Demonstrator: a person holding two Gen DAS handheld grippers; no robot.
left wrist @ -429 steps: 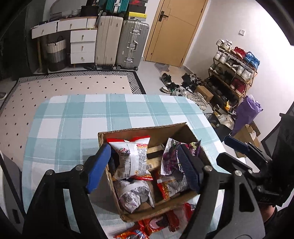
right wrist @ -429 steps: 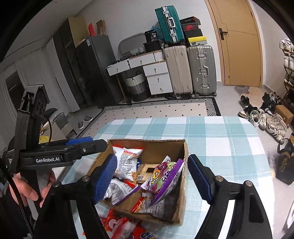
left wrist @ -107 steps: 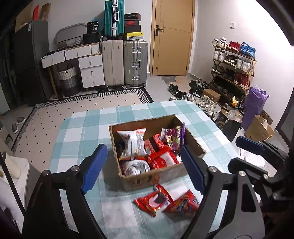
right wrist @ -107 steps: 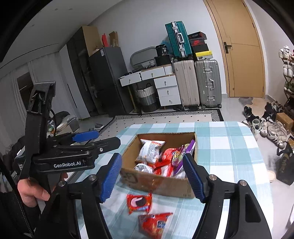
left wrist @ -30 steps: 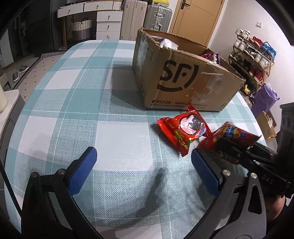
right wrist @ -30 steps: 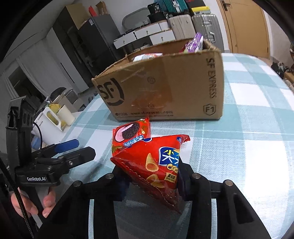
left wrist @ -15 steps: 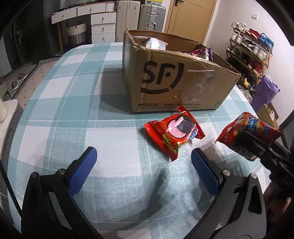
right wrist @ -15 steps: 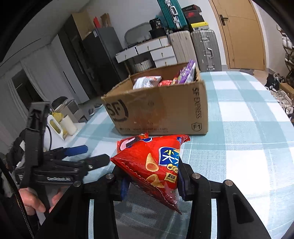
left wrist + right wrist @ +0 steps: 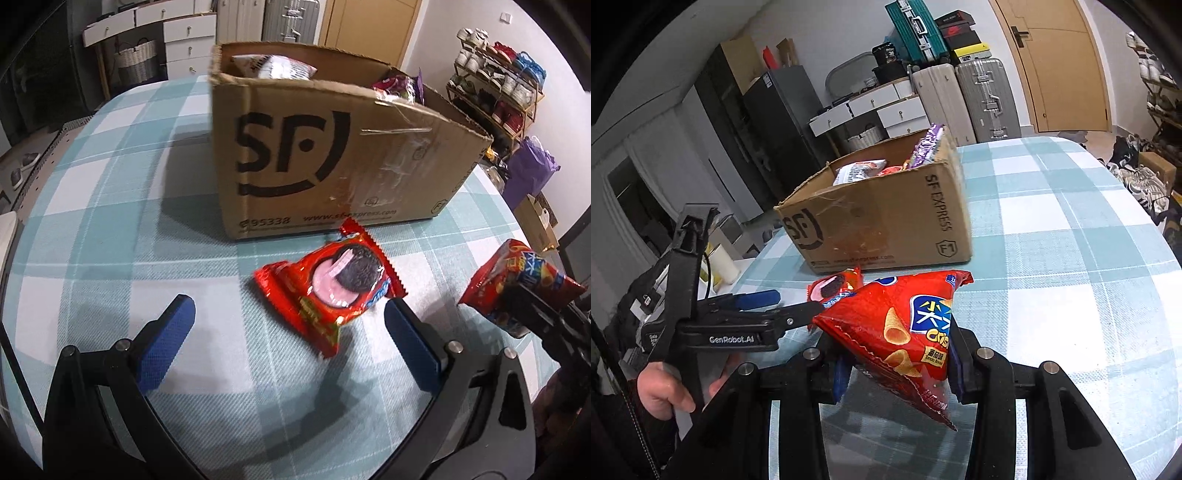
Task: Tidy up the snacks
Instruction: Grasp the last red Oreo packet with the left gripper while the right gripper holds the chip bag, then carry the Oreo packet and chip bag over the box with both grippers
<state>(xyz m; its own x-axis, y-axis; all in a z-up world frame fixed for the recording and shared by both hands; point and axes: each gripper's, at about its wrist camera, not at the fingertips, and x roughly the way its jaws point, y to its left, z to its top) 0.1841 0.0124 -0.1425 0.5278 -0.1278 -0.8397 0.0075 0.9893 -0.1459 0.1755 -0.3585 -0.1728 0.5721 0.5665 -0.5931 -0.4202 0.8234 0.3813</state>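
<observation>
Checked tablecloth [image 9: 110, 206] now carries one cookie packet [image 9: 332, 291] beneath the wide left tool [image 9: 284, 332]; right tool [image 9: 897, 365] has lifted the chips bag [image 9: 905, 325].

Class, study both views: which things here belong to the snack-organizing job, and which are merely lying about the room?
Part of the job:
- cardboard box with snacks inside
- cookie packet on the table
- chip bag, clamped in the right hand-held gripper
- left hand-held gripper, open

Just lying about:
- suitcases
- shoe rack
- white drawers
</observation>
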